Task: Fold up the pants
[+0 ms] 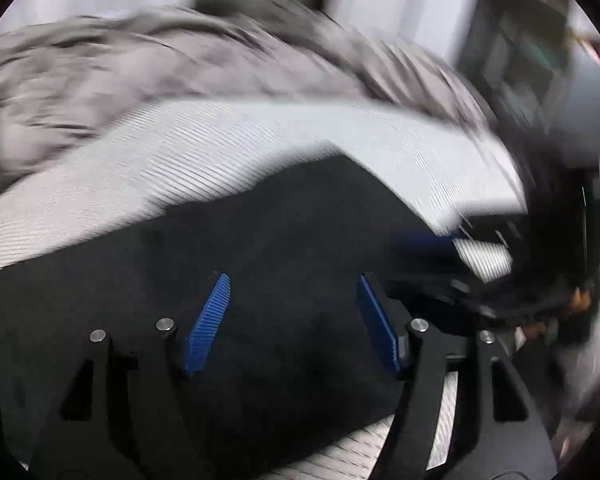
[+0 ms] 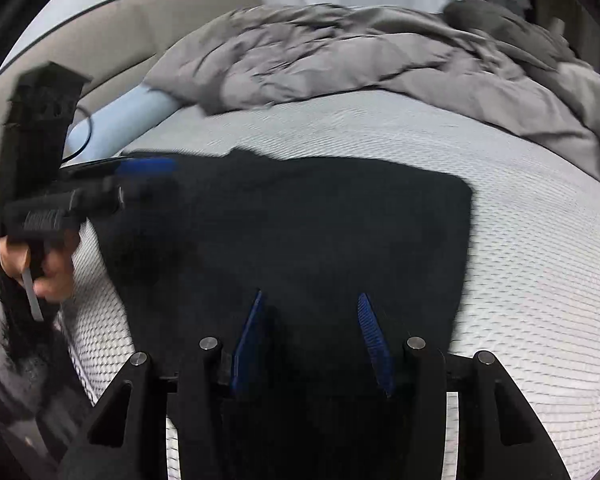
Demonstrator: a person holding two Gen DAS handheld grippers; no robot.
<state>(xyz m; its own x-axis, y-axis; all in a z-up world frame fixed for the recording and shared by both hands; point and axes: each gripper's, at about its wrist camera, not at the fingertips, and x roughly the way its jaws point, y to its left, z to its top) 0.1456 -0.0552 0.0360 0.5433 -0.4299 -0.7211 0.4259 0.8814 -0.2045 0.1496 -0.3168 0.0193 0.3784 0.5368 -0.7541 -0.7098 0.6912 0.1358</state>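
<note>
On white mattress (image 2: 520, 280): black pants (image 2: 300, 232); left tool (image 1: 292, 300), right tool (image 2: 312, 320) spread wide, gripping nothing.

Your left wrist view is smeared by motion: the grey duvet (image 1: 148, 64) and the room behind it are streaks, and the right gripper (image 1: 440, 240) at the right is too blurred for you to read its jaws. In the right wrist view the left gripper (image 2: 148, 176) is blurred, and the pants (image 2: 300, 232) run off the bottom edge, hidden behind the fingers (image 2: 374, 340).
</note>
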